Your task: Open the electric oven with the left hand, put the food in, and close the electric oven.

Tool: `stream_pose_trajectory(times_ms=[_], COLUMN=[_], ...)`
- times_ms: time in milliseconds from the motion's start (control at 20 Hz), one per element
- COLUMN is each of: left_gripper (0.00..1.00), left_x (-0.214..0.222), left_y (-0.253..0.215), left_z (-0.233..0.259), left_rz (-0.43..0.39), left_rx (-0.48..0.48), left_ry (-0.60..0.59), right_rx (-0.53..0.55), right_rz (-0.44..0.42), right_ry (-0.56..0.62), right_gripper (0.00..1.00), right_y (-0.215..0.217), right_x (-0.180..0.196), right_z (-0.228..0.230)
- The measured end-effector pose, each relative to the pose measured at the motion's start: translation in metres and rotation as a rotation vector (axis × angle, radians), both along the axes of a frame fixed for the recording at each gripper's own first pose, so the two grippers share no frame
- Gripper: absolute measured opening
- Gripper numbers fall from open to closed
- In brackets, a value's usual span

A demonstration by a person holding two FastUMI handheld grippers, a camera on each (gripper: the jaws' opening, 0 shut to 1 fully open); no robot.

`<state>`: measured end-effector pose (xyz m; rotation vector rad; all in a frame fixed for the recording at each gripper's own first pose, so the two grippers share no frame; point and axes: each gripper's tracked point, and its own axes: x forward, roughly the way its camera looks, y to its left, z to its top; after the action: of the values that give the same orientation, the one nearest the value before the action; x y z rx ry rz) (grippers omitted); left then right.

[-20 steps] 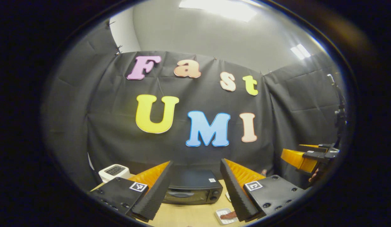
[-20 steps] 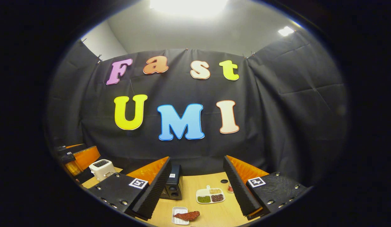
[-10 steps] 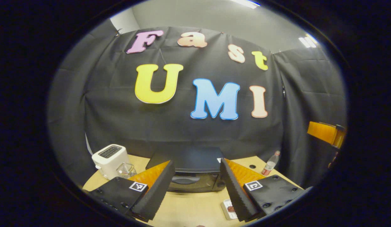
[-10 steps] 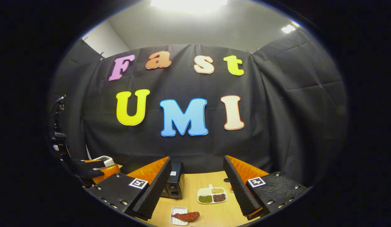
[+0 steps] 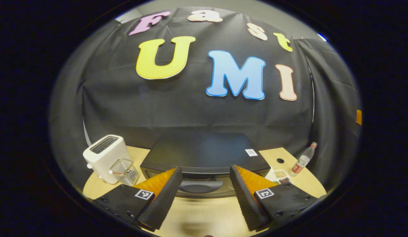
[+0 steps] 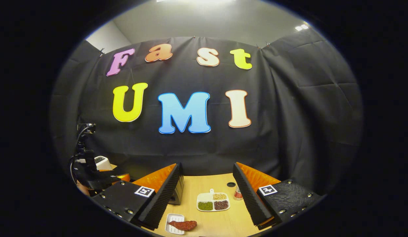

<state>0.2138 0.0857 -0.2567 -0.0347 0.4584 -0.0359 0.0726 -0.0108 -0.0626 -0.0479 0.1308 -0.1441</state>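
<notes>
The left gripper (image 5: 205, 194) hung in front of the electric oven (image 5: 204, 154), its jaws spread wide and holding nothing. The oven sat toward the back edge of the table (image 5: 197, 217), door shut, and the door handle (image 5: 199, 187) lay straight ahead between the two open fingers, close but, as far as I could judge, not yet touched. That handle ran crosswise, along the top of the door, so the fingers would have to meet it from above and below rather than from the sides.

The right gripper (image 6: 207, 197) was also wide open and empty, held well back near the table's front edge. The food (image 6: 183, 225), a reddish-brown piece, lay across a small white tray (image 6: 172, 220) just below and ahead of it, its long axis running left to right. The left hand was plainly nearer the oven, the right nearer the food.
</notes>
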Motion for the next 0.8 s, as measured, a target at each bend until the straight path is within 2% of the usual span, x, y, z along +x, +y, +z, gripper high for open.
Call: stream_pose_trajectory(times_ms=[450, 500, 550, 750, 800], left_gripper=[0.97, 0.96, 0.96, 0.98, 0.96], left_x=[0.030, 0.028, 0.029, 0.023, 0.019], left_y=[0.013, 0.014, 0.013, 0.012, 0.013], left_z=[-0.057, -0.064, -0.063, -0.064, -0.064], left_rz=[0.014, 0.012, 0.003, 0.009, 0.007], left_rx=[0.049, 0.051, 0.069, 0.073, 0.077], left_ry=[0.087, 0.101, 0.087, 0.085, 0.089], right_rx=[-0.014, -0.007, -0.003, -0.011, -0.011], right_rz=[-0.050, -0.051, -0.052, -0.045, -0.041], right_ry=[0.035, 0.037, 0.038, 0.033, 0.032], right_gripper=[0.99, 0.94, 0.99, 0.99, 0.99], right_y=[-0.019, -0.018, -0.019, -0.014, -0.012], right_x=[-0.001, -0.001, -0.001, 0.001, 0.001], right_z=[-0.008, -0.008, -0.008, -0.007, -0.007])
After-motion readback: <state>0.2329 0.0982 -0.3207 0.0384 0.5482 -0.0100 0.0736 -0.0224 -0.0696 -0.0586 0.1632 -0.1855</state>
